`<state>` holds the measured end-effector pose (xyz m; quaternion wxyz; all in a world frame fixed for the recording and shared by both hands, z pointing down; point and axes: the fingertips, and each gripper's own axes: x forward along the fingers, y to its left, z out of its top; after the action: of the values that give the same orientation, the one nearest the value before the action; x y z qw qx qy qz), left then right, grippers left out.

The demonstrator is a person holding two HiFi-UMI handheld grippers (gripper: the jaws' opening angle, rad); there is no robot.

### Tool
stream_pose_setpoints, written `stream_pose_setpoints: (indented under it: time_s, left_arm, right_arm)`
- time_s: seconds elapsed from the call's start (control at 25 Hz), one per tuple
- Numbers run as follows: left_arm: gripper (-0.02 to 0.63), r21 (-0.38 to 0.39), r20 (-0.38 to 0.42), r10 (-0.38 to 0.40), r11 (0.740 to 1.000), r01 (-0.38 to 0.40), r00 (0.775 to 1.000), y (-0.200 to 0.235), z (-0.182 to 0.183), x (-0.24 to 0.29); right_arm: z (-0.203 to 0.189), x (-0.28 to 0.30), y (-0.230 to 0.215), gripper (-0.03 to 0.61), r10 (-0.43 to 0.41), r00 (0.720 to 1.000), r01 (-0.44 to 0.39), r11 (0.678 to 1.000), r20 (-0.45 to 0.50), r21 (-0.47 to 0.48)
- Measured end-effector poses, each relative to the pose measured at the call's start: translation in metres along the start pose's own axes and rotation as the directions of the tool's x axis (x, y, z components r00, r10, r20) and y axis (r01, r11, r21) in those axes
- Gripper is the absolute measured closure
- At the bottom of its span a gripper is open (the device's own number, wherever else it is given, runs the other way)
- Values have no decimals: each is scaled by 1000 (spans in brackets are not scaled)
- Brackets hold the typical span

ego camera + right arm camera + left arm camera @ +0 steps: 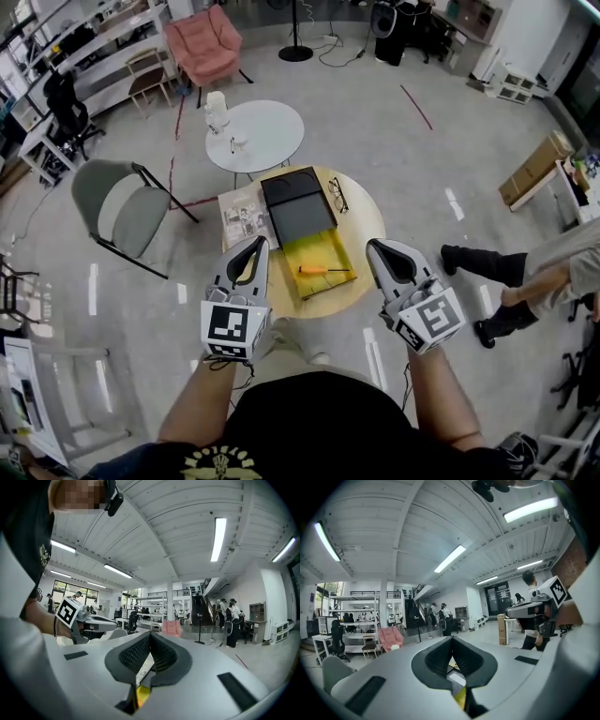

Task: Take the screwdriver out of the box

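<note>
On the round wooden table (361, 220) lies an open box, its black lid (298, 204) folded back and its yellow tray (319, 251) facing me. An orange-handled screwdriver (315, 270) lies across the tray. My left gripper (260, 243) hovers at the tray's left edge, jaws shut and empty. My right gripper (372, 246) hangs to the right of the tray, also shut and empty. Both point almost level, above the table's near rim. In the left gripper view the left gripper (452, 639) shows its jaw tips meeting; in the right gripper view the right gripper (150, 634) looks the same.
Black glasses (337, 195) lie right of the lid, and a printed sheet (244, 216) lies left of it. Behind stands a white round table (272, 136) with a jug. A grey chair (122, 206) is at the left, and a person's legs (487, 272) are at the right.
</note>
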<state>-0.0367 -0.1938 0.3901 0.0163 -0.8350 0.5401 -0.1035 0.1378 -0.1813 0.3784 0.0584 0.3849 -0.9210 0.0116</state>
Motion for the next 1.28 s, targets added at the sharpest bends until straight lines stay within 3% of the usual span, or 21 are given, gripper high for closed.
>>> stream_pose_setpoints:
  time_s: [0.64,1.28]
  left_arm:
    - [600,22,27,-40,999,39,999,38,14,54]
    - [600,10,-13,-53,999,53,999,56,-8,84]
  right_arm:
    - [8,50,-32,563,-40,999,40,999,6,2]
    - [-42,88,-51,558,-43,993,44,999,-108,4]
